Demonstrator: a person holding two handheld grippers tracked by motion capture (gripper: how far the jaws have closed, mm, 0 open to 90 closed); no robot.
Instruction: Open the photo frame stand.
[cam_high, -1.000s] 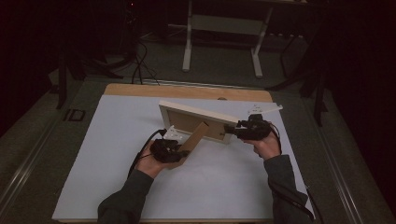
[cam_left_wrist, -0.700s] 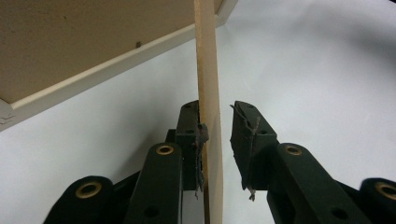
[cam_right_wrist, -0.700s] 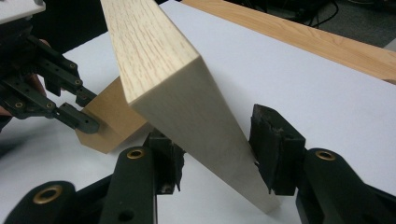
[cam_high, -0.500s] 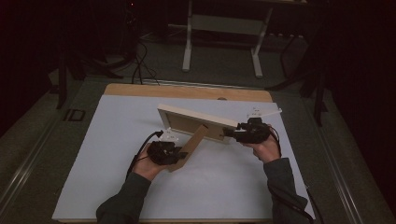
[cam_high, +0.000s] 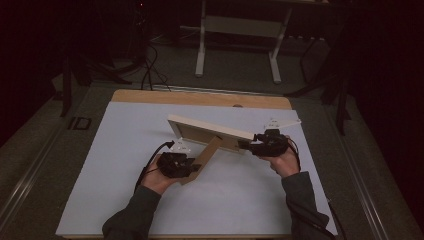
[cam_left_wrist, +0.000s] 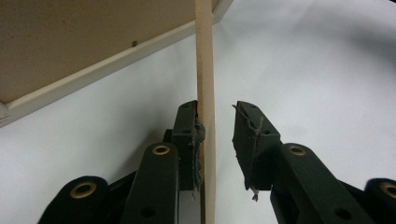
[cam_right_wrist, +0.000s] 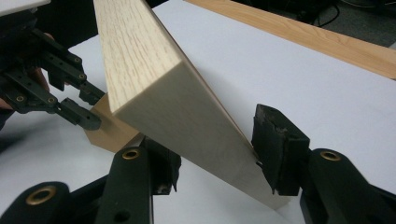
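White sheeting covers most of the tabletop (cam_high: 125, 170), with a strip of bare wood along its far edge. Near the middle a picture frame (cam_high: 210, 131) of pale wood stands on its long edge, back towards the person, leaning a little. Its brown easel leg (cam_high: 204, 159) slants down from the back to the sheet at the person's left.

On the right, the right tongs (cam_high: 252, 145) straddle the frame's end. In the right gripper view (cam_right_wrist: 212, 154) the far jaw touches the frame's edge and the near jaw sits under its face; these jaws have just been opening, and I cannot tell whether they grip or merely rest there.

Smaller work happens on the left, where the left tongs (cam_high: 192, 167) are at the foot of the easel leg (cam_left_wrist: 204, 93). From the left gripper view (cam_left_wrist: 217, 140) the leg's thin edge runs upright between the jaws, one pad touching it, the other standing clear, so nothing is clamped.
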